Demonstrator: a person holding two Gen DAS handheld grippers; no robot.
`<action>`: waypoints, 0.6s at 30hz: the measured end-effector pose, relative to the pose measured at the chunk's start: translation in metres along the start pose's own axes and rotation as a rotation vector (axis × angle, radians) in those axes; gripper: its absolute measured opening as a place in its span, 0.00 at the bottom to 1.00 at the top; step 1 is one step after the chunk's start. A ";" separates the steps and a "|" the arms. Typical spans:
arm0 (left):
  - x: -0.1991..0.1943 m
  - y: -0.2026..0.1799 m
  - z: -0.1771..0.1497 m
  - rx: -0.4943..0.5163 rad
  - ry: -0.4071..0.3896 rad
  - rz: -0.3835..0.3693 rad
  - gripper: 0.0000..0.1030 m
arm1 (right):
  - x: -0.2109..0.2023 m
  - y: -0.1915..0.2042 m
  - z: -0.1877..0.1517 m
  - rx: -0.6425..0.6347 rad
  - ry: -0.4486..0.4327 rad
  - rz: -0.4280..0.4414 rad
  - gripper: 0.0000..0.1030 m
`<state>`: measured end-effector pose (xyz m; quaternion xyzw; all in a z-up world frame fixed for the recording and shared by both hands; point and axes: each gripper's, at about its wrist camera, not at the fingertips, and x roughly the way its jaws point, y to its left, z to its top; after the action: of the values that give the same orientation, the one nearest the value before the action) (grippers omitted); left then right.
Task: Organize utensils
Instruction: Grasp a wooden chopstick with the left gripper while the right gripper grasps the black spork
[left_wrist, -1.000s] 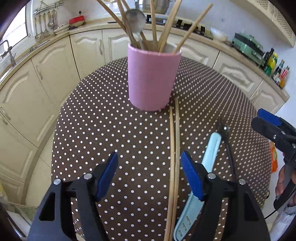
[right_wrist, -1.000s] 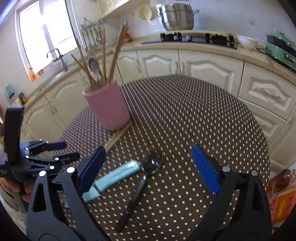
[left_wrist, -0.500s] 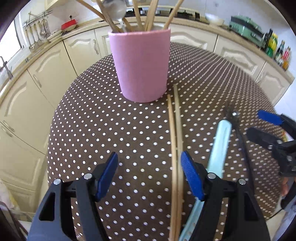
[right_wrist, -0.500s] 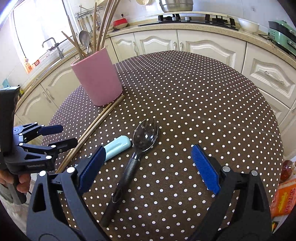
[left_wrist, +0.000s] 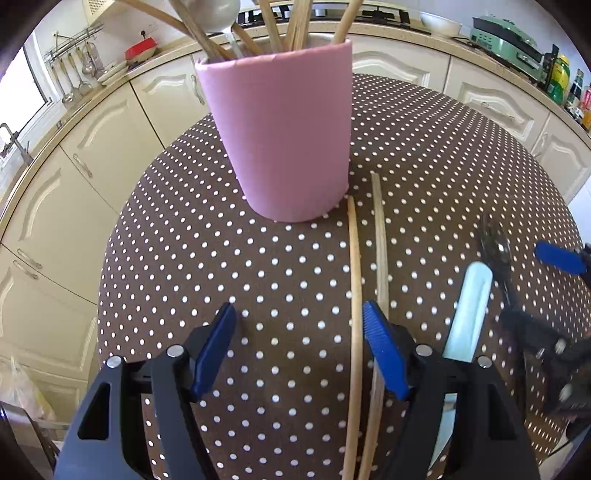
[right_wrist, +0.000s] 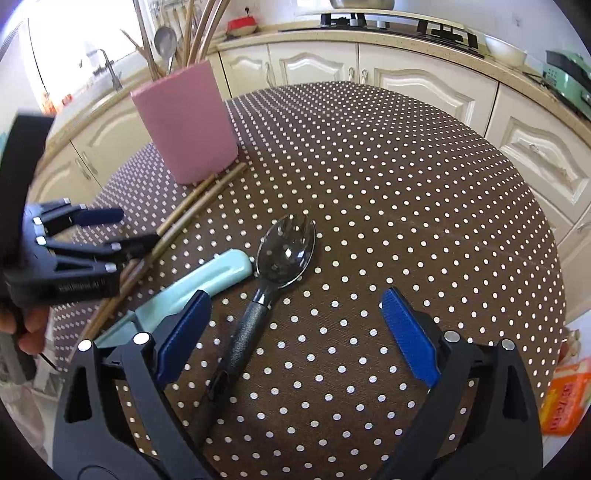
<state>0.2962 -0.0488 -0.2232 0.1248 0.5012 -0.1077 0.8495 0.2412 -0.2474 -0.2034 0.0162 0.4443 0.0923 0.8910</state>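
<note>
left hand-held gripper (left_wrist: 299, 350) hangs over the round bench (left_wrist: 443, 155) in its brown white-dotted cloth, blue pads spread wide, nothing between them but cloth and one stick. the pair of long pale wooden chopsticks (left_wrist: 354, 302) runs up the cloth from the near edge: the left one passes just inside the right-hand pad, the other goes under that pad. just right of that finger lies the pale mint-green handled knife (left_wrist: 469, 306), handle end pointing away. beyond it is the black-handled spoon (left_wrist: 496, 251), blurred here. further up, the chopstick tips end beside the foot of the tall pink utensil cup (left_wrist: 288, 140), whether touching i cannot tell; it stands upright, holding wooden sticks and a metal spoon.

over to the right wrist view: right hand-held gripper (right_wrist: 295, 332) also wide, empty, pads either side of the spoon's black textured handle without touching it. this view shows the shiny slotted bowl (right_wrist: 288, 251) clearly, with the knife handle's end just beside it. it also shows a sliver of the knife's blade near the left pad, and fingers (right_wrist: 31, 332) of the person's hand gripping the left tool's handle at far left. an orange packet (right_wrist: 565, 402) sits low at the right edge, off the bench. the left view alone shows the green appliance (left_wrist: 506, 40) and bottles on the far kitchen counter.
</note>
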 end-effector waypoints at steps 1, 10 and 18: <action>0.002 -0.002 0.005 0.001 -0.001 -0.004 0.64 | 0.003 0.003 0.000 -0.011 0.006 -0.008 0.89; 0.001 -0.016 0.014 0.020 0.024 -0.070 0.06 | 0.024 0.015 0.017 -0.152 0.162 -0.043 0.85; -0.017 -0.020 -0.004 -0.039 -0.020 -0.116 0.05 | 0.030 0.014 0.044 -0.182 0.271 -0.024 0.28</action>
<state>0.2784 -0.0657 -0.2118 0.0780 0.5010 -0.1481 0.8491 0.2914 -0.2262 -0.1990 -0.0825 0.5503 0.1226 0.8218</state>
